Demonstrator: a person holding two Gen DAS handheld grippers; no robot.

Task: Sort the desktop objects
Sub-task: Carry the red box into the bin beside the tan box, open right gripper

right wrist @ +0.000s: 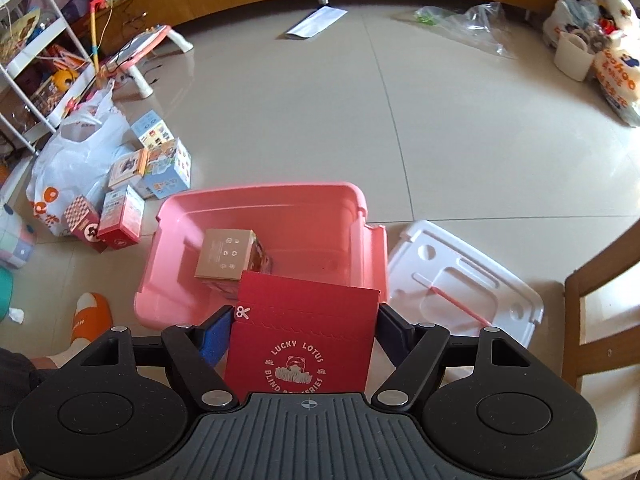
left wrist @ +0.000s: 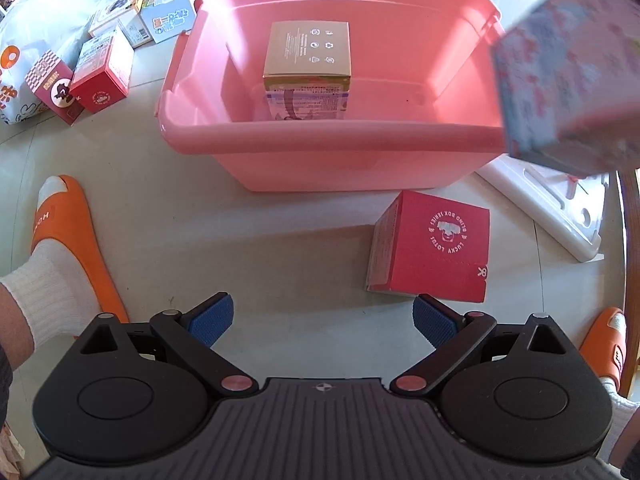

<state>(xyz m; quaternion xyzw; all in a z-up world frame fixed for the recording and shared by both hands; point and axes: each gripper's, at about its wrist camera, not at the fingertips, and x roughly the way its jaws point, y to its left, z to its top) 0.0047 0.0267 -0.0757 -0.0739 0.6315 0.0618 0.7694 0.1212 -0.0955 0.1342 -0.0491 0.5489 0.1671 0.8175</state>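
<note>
A pink plastic bin (left wrist: pixel 320 136) stands on the tiled floor with a gold-topped box (left wrist: pixel 308 48) inside it. In front of the bin, a red blind-box carton (left wrist: pixel 432 248) lies on the floor. My left gripper (left wrist: pixel 322 316) hangs open just short of that carton, holding nothing. My right gripper (right wrist: pixel 305 320) is shut on another red "Lucky Lotus" box (right wrist: pixel 304 344), held above the near rim of the bin (right wrist: pixel 256 192). The gold-topped box (right wrist: pixel 226 254) shows in the bin beyond it. A blurred pale box face (left wrist: pixel 568 72) fills the top right of the left wrist view.
Several small boxes (left wrist: pixel 108 44) and a white plastic bag (right wrist: pixel 76 152) lie left of the bin. The white lid (right wrist: pixel 460 280) lies on its right, beside a wooden chair leg (right wrist: pixel 600 300). A person's feet in orange slippers (left wrist: pixel 68 232) stand near my left gripper.
</note>
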